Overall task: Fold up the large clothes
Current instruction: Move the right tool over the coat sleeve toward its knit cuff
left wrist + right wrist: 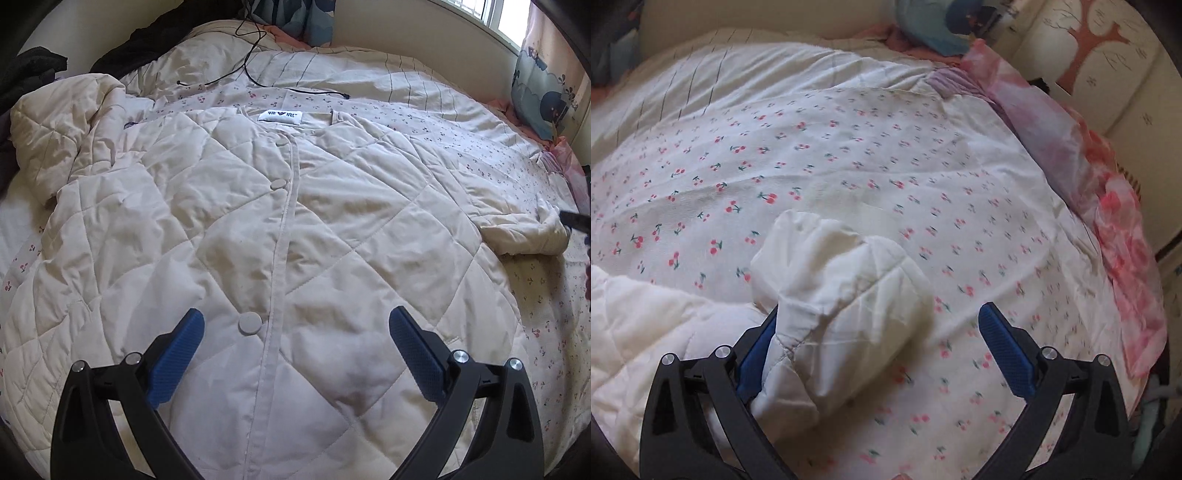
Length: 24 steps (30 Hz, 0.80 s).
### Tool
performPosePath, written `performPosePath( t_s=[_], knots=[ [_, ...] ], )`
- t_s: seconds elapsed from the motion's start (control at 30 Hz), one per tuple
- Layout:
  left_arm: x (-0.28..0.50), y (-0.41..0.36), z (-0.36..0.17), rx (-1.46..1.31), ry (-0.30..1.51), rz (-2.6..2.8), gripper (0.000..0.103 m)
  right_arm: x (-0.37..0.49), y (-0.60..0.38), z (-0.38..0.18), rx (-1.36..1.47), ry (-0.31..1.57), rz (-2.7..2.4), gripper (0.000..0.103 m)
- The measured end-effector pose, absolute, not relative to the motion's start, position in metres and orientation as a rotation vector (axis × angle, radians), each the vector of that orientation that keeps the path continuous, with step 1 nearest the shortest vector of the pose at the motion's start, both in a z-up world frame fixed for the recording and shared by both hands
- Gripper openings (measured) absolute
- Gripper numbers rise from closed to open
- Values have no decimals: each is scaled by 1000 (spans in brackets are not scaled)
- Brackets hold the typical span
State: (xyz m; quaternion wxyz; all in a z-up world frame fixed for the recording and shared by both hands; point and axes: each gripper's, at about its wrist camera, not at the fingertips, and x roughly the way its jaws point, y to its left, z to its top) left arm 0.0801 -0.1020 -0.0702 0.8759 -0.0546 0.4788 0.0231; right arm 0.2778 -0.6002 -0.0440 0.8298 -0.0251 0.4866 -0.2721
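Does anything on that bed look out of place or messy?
Yes. A thin black cable trails loose across the bedding above the cream quilted jacket. The jacket's sleeve on the left of the view is bunched up rather than spread flat, unlike the other sleeve.

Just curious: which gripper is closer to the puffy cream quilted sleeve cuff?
Right. The right gripper has the cream quilted sleeve cuff between its open fingers; the left gripper hovers over the jacket's buttoned front.

The quilted jacket point(295, 229) lies on the bed point(461, 122), under the left jaws; its sleeve cuff point(846, 295) lies between the right jaws.
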Motion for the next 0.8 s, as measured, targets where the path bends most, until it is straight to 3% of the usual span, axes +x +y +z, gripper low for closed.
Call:
performPosePath(
  t_s=[0.23, 0.37, 0.6, 0.8],
  knots=[
    [70, -105, -66, -99, 989, 26, 96, 75, -604, -41, 204, 932, -446, 96],
    [65, -104, -60, -87, 969, 32, 96, 14, -603, -43, 343, 861, -404, 96],
    [64, -104, -51, -64, 933, 42, 96, 40, -578, -3, 266, 791, -402, 96],
    [64, -111, -52, -29, 925, 40, 96, 155, -523, 23, 47, 769, -360, 96]
  ],
)
